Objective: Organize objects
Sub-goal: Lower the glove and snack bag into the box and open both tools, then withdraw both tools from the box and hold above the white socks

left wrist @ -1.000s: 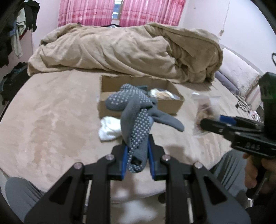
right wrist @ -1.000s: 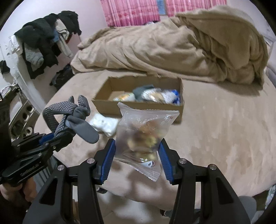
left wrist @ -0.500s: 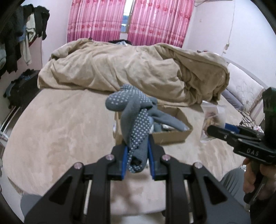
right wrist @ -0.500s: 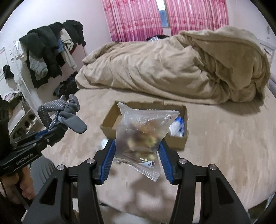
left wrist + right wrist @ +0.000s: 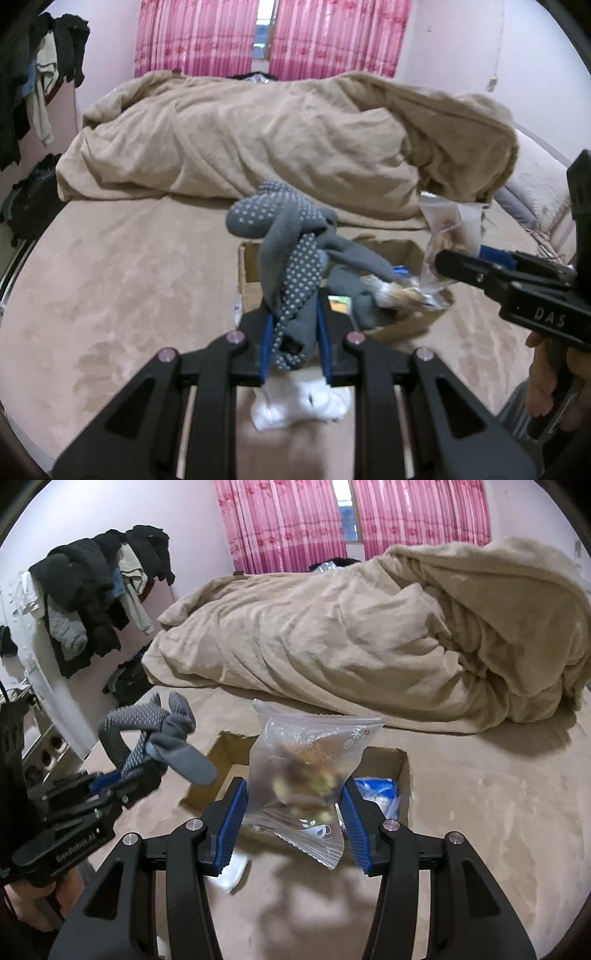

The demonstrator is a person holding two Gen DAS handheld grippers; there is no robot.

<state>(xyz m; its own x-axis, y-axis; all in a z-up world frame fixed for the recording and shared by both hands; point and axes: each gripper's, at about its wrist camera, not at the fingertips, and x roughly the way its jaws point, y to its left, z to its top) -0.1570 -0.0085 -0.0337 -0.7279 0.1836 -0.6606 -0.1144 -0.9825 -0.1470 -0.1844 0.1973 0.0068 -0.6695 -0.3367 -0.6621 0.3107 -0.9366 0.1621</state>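
Clothes (image 5: 92,602) on rack show only right-side.

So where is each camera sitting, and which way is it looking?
Left wrist view: sits on the left gripper, looks along its jaws at the grey gloves they hold, over the cardboard box; the right hand shows.
Right wrist view: sits on the right gripper, looks along its jaws at the snack bag they hold; the left hand shows.
Both face the blanket and pink curtains, and each sees the other gripper.
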